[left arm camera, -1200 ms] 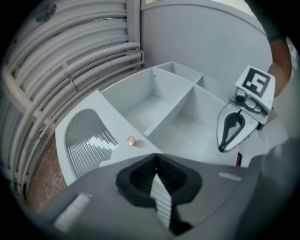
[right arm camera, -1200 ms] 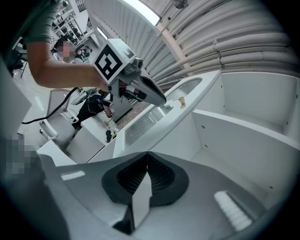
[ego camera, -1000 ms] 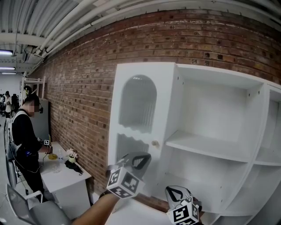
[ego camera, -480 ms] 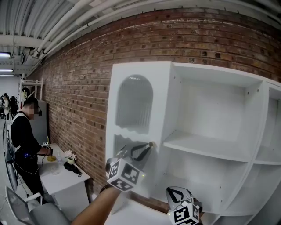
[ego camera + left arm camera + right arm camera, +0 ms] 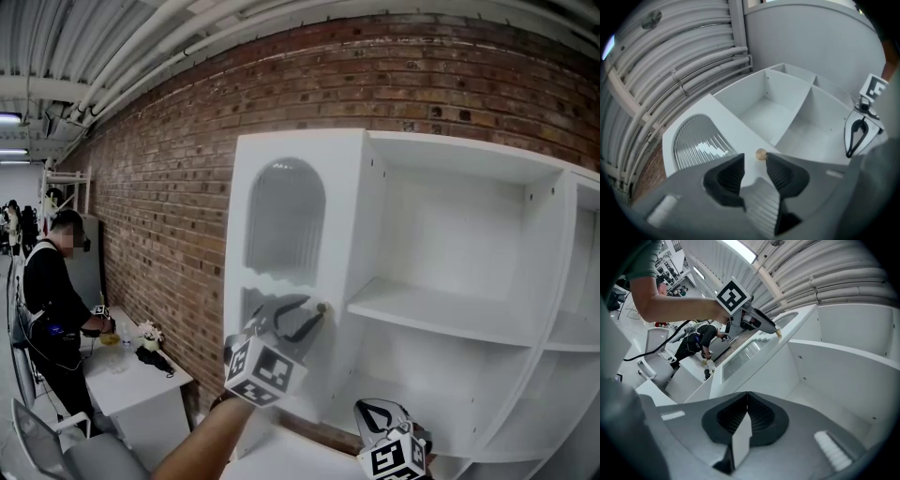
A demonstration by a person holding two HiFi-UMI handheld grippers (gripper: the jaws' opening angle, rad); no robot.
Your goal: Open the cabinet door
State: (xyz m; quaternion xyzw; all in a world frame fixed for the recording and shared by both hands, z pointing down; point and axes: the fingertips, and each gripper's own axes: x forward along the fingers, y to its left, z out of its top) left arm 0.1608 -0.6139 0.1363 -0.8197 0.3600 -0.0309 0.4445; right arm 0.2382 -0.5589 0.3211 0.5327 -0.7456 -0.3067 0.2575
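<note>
Over the last second I have raised the left gripper (image 5: 312, 317) to the small round tan knob (image 5: 322, 307) on the white cabinet door with the arched ribbed-glass panel (image 5: 286, 220). Its fingers, previously together, are now opening with the knob at their tips, not yet clamped. The door appears still shut over the left column, so gripping and pulling remain. The right gripper (image 5: 380, 414) waits low, fingers together on nothing.
</note>
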